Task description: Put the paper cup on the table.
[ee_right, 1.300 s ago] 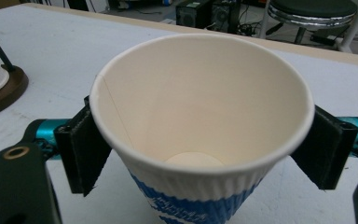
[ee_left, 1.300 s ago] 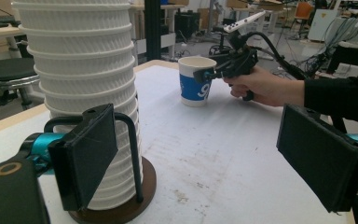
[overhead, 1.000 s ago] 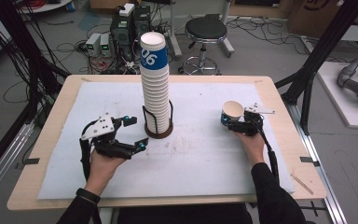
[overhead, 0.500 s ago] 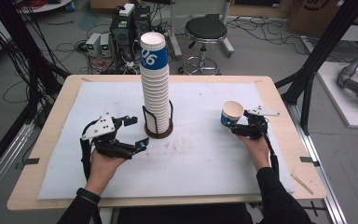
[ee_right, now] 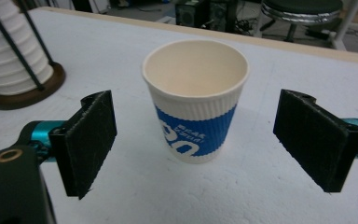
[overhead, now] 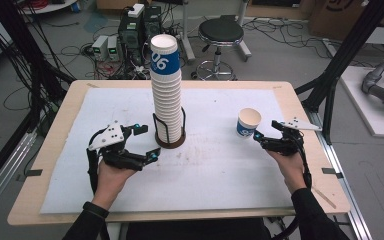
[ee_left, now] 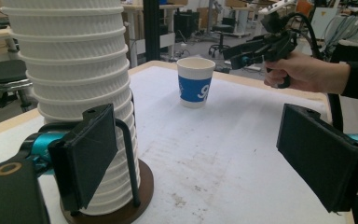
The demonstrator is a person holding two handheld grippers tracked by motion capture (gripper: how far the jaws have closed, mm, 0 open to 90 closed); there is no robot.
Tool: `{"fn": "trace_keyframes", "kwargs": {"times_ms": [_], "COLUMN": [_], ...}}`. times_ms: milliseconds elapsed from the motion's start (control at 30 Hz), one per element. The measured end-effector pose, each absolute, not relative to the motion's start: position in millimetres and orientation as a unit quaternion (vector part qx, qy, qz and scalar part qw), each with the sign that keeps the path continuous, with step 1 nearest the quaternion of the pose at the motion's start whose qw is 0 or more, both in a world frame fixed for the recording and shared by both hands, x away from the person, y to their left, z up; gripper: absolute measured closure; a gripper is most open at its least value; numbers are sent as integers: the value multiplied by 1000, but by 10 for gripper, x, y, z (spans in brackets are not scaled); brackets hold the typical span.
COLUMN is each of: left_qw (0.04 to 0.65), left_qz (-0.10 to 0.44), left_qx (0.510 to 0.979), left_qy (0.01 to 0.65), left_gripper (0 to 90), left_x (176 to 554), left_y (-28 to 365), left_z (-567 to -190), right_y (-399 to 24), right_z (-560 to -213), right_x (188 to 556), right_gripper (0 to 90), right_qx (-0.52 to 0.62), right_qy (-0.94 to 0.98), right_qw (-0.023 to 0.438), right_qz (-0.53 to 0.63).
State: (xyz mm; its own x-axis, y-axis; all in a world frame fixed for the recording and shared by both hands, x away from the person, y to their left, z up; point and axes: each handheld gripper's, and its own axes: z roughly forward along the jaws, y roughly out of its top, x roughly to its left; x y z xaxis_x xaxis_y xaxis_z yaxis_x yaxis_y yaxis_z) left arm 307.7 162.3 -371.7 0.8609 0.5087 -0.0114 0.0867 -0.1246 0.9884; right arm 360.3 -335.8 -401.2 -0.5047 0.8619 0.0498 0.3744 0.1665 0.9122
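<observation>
Single paper cup (overhead: 248,123), white with a blue band, stands upright and empty on the counter (overhead: 215,175), right of centre in the high view, well apart from the tall stack of paper cups (overhead: 166,90) at centre. Stack sits in a dark wire holder (overhead: 170,136) with a round base. Right gripper (overhead: 275,141) sits just right of the cup, fingers apart, nothing clamped; in the right gripper view the cup (ee_right: 196,98) stands between and beyond the two black pads (ee_right: 91,140), clear of both. Left gripper (overhead: 140,147) at lower left of the high view, just left of the holder, fingers wide apart and empty. In the left gripper view the stack (ee_left: 74,93) fills the left side, near the left pad (ee_left: 86,154), contact unclear; cup (ee_left: 195,81) at upper centre.
</observation>
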Motion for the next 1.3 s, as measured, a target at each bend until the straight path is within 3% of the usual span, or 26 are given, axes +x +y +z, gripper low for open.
{"fn": "trace_keyframes", "kwargs": {"times_ms": [167, 667, 1300], "left_qw": [630, 642, 647], "left_qz": [161, 127, 125], "left_qx": [732, 735, 732], "left_qy": [204, 181, 175], "left_gripper": [123, 123, 123], "left_x": [3080, 3092, 3106], "left_y": [1601, 1544, 1552], "left_z": [-3715, -3574, -3493], "right_y": [-3313, -3136, -3009], "right_z": [-3916, -3436, -3304], "right_x": [3472, 3170, 3141], "right_gripper": [134, 136, 147], "right_qx": [380, 220, 223], "right_qy": [731, 727, 752], "right_qw": [251, 172, 142], "right_qz": [508, 627, 604]}}
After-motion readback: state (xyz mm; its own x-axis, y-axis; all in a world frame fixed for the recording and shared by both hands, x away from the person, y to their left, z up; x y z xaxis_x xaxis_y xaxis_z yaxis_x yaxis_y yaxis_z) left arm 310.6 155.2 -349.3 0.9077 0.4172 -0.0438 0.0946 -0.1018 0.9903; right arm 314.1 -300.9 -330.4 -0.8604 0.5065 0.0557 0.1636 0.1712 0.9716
